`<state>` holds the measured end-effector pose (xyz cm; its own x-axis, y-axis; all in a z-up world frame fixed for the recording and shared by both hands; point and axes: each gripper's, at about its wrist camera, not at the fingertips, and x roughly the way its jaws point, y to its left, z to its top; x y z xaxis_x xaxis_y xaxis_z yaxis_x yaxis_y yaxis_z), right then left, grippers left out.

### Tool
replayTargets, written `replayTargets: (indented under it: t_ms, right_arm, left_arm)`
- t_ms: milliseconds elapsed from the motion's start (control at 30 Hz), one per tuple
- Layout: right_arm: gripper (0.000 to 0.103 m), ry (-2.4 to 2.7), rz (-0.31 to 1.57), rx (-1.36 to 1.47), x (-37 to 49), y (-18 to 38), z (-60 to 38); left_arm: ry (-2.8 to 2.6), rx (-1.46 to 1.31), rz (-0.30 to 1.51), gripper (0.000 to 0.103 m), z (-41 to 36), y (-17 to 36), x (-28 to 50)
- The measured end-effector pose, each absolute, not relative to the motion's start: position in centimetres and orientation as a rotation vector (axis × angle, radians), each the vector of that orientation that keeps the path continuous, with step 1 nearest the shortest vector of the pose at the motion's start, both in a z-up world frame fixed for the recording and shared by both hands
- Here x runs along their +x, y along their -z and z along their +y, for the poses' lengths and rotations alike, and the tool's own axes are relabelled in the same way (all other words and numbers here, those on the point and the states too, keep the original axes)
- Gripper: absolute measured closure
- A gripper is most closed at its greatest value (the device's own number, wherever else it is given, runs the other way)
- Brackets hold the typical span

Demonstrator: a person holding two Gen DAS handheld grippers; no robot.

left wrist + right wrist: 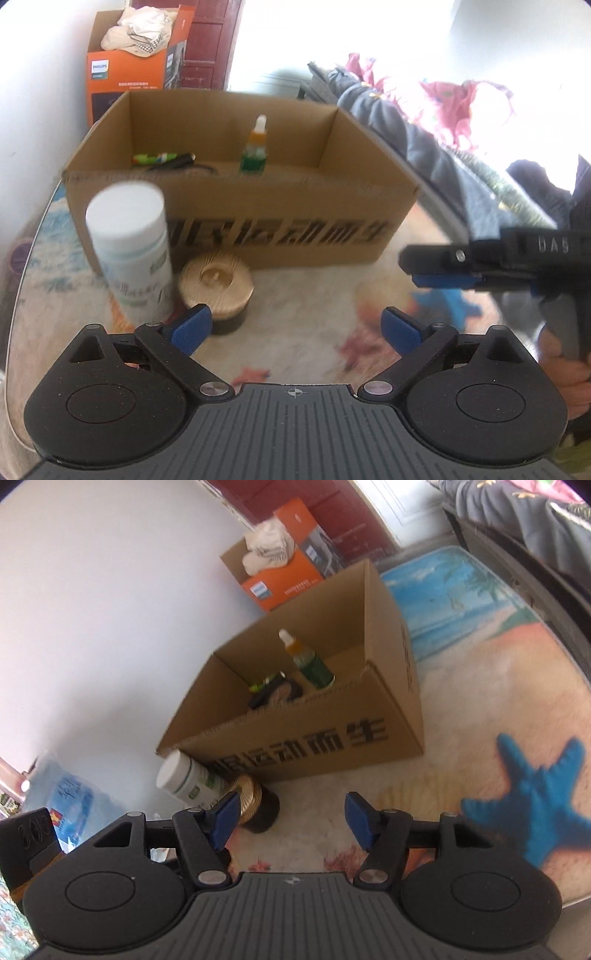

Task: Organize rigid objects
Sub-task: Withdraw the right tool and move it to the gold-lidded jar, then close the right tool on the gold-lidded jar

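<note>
Left claw [295, 326]: jaws stand wide apart, nothing between them. Right claw [290, 821]: jaws apart, also empty. Both point down at the counter [314, 295], short of the open cardboard box [236, 221], which serves as the landmark here. Items awaiting sorting: a white bottle [131, 251] stands upright against the box's front wall, at its left end; a gold-lidded jar [218, 291] sits just beside that bottle, also in front of the box and nearest the left claw's left pad. Already inside the box: a dropper bottle [255, 147], upright near the middle of the back wall, and a green pen-like item [151, 159] with a dark object, lying toward the left wall. Judgement: the step in hand is a fresh pick, most likely the jar or the white bottle. The two stand so close that jaws closing on one may knock the other; the jar is best approached from its free right side, with the pads set low across the lid. The box's front wall stands immediately behind both, limiting forward reach, and must be cleared on the lift. A blue starfish [532, 805], apparently printed on the counter covering, lies right of the box. An orange carton [125, 66] holding cloth stands behind the box, out of the way.
</note>
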<state>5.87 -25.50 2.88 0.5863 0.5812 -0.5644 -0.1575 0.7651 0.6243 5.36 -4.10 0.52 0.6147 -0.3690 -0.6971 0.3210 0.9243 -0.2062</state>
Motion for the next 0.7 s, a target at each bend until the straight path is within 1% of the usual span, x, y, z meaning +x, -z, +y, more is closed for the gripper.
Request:
replayTargets:
  t_ms: [200,500,700]
  right_arm:
    - [0.038,-0.483,0.86,0.519,7.2,-2.5,-21.5]
    - [0.041,-0.532,0.909,0.399,9.5,-1.4,-15.7]
    - [0.045,-0.563,0.921,0.349,11.1,-1.0,-13.7]
  left_arm:
    - [0.386,0.021,0.798,0.004,-4.2,1.8,4.7]
    - [0.319,0.127,0.728,0.006,-4.1,4.1,5.0]
    - [0.329,0.116,0.726,0.012,-3.8,5.2,6.2]
